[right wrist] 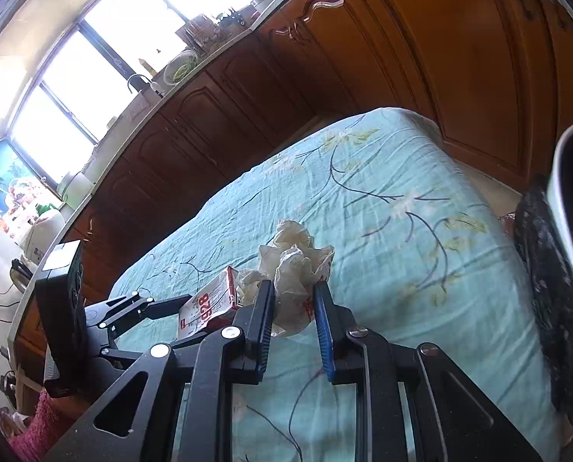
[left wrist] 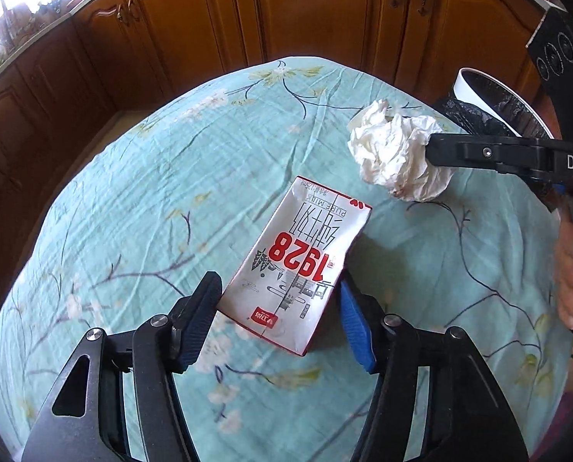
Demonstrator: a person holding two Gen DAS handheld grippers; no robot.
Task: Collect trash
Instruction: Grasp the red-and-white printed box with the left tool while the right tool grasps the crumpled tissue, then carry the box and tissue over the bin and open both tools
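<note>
A flattened white and red milk carton point(left wrist: 300, 265) marked 1928 lies on the teal floral tablecloth point(left wrist: 151, 200). My left gripper point(left wrist: 280, 292) is open, one finger on each side of the carton's near end. A crumpled white tissue ball point(left wrist: 396, 150) lies beyond it. My right gripper point(right wrist: 294, 288) is shut on the tissue point(right wrist: 294, 265); in the left wrist view its fingers point(left wrist: 446, 150) reach in from the right. The carton point(right wrist: 209, 306) shows left of the tissue in the right wrist view, with the left gripper point(right wrist: 171, 302) at it.
A white bin with a black liner point(left wrist: 490, 104) stands off the table's right side, also in the right wrist view point(right wrist: 567, 208). Brown wooden cabinets point(left wrist: 286, 11) run behind the table. A cluttered counter and bright window point(right wrist: 105, 57) are at the left.
</note>
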